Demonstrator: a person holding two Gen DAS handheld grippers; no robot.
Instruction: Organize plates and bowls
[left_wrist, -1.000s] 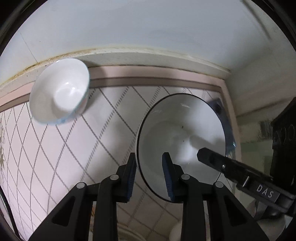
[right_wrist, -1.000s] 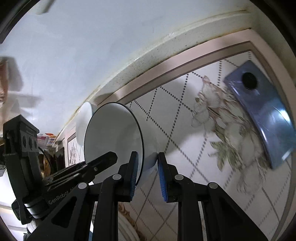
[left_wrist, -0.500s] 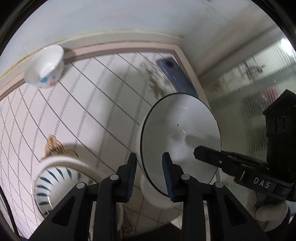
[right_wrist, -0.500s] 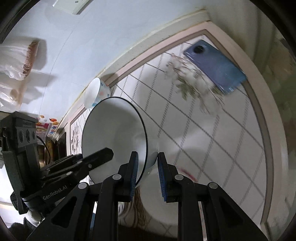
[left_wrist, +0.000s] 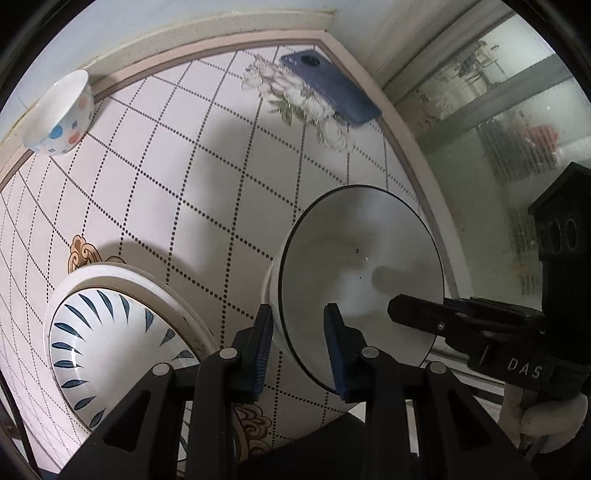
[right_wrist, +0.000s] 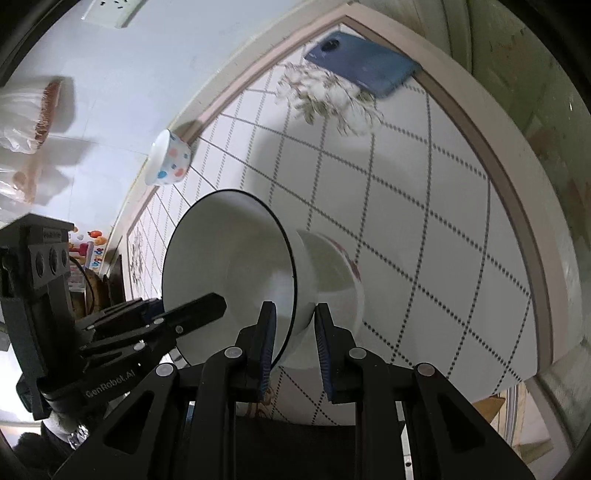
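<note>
white bowl (left_wrist: 360, 273) with dark rim: judged glazed ceramic, stiff, slick, chip-prone, moderately heavy. took it by rim wall, one pad inside, one outside. left tongs (left_wrist: 300, 347) narrow, clamped on rim at bowl's 7 o'clock; right tongs (right_wrist: 293, 345) narrow, clamped on opposite rim. bowl carried in air, tilted on edge, above desk (left_wrist: 207, 155) near its 3 o'clock edge. both tongs pointed steeply down. striped bowl (left_wrist: 118, 354) sat at 8 o'clock, dotted bowl (left_wrist: 59, 114) at 11, phone (left_wrist: 328, 88) at 1.
</note>
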